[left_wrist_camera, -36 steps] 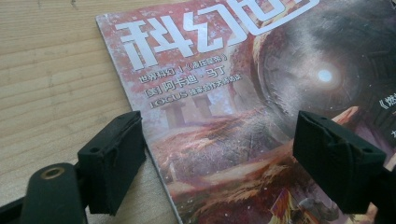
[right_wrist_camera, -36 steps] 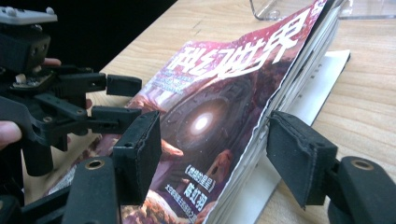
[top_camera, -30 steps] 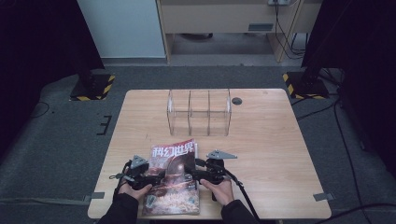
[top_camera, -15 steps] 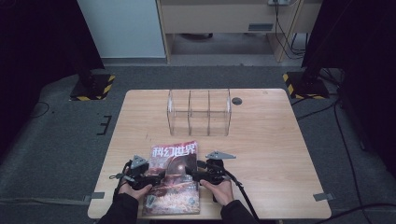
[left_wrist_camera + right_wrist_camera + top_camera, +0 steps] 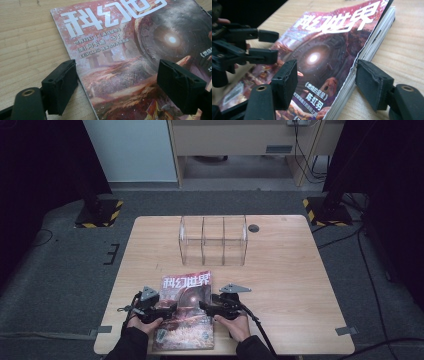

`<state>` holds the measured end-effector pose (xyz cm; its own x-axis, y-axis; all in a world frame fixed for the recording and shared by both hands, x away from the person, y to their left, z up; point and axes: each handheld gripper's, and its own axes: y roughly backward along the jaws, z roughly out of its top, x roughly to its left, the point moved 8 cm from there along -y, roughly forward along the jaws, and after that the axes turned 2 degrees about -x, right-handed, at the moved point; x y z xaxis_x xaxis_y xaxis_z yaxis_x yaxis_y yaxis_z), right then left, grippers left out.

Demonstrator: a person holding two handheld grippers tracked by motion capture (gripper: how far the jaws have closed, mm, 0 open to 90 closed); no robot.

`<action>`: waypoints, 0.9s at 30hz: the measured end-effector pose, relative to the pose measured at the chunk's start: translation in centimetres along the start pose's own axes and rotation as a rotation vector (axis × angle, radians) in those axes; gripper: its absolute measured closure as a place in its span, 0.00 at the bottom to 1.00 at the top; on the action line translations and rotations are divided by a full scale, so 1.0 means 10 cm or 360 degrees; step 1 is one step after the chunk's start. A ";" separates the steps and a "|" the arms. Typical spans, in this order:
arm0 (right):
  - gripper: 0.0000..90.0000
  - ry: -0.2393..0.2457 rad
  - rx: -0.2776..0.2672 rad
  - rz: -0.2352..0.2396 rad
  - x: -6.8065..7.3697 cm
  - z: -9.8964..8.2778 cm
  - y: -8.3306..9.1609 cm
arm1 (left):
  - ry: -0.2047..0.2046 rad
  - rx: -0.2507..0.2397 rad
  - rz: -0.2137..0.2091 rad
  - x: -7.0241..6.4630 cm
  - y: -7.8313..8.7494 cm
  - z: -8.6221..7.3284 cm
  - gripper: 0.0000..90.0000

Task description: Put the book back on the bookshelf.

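Light wood counter [image 5: 295,270], round grommet hole [image 5: 253,228] near its far edge. Grey carpet floor [image 5: 75,265]; tape marks beside the counter. Two black stands on yellow-black striped bases, far left [image 5: 99,212] and far right [image 5: 327,210]. Back: pale blue panel [image 5: 130,150], beige cabinet [image 5: 240,142] with cables [image 5: 305,155] hanging at its right. Dark curtains both sides. Even overhead light.

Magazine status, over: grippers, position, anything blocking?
Left gripper and right gripper open, each straddling a side edge. Magazine flat at near table edge. Clear organizer beyond, path unobstructed.
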<state>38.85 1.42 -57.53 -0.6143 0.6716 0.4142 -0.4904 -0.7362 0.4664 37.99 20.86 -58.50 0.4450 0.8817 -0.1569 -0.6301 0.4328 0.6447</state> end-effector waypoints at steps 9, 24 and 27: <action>0.41 -0.0048 -0.0092 0.0100 0.07 0.13 0.06 | 0.0001 -0.0002 -0.0002 0.00 0.00 0.00 0.18; 0.40 -0.0046 -0.0120 0.0081 0.06 0.27 -0.03 | 0.0013 0.0000 -0.0006 0.00 0.00 0.00 0.16; 0.38 -0.0019 -0.0089 0.0056 0.07 0.25 -0.04 | 0.0017 -0.0001 -0.0008 0.00 0.00 0.00 0.16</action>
<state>40.15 2.40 -55.43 -0.6245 0.6461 0.4389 -0.5027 -0.7625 0.4073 37.95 20.86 -58.49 0.4413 0.8815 -0.1677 -0.6282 0.4370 0.6437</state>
